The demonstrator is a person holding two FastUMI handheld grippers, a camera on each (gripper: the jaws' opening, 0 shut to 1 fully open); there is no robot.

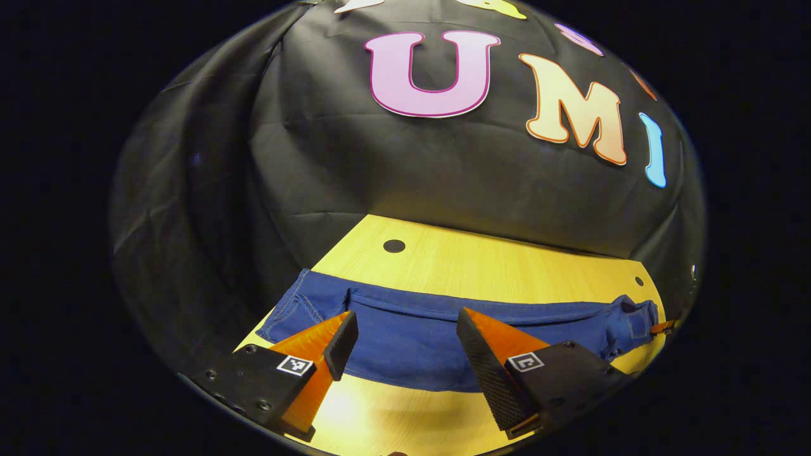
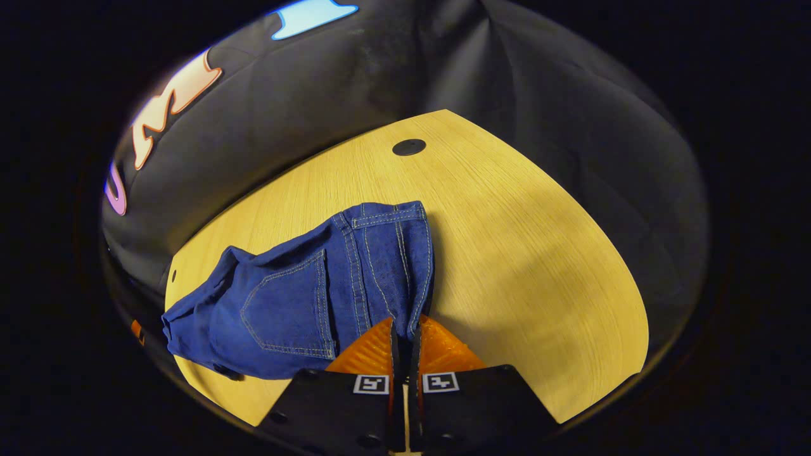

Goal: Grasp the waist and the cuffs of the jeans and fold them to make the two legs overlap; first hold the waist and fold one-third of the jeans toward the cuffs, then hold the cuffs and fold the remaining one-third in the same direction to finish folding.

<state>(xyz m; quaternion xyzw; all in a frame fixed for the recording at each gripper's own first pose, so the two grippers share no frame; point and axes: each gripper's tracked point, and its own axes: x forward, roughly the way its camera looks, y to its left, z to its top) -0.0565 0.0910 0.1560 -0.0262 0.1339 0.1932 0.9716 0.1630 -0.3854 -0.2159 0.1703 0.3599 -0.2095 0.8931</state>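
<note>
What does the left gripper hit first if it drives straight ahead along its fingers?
Most likely the jeans: the left gripper is open, with the denim lying across the table right past its fingertips. How high it sits above the fabric is unclear.

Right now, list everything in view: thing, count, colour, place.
jeans: one pair, blue, lying lengthwise across the table, waist end with back pocket at the right gripper.
table: one, light wood, under the jeans.
round caps: at least two, dark, set in the tabletop near its far edge.
booth wall: one, black cloth, behind the table.
left gripper: one, fingers spread open over the middle of the jeans, not touching them.
right gripper: one, fingers closed on the waist edge of the jeans.
</note>
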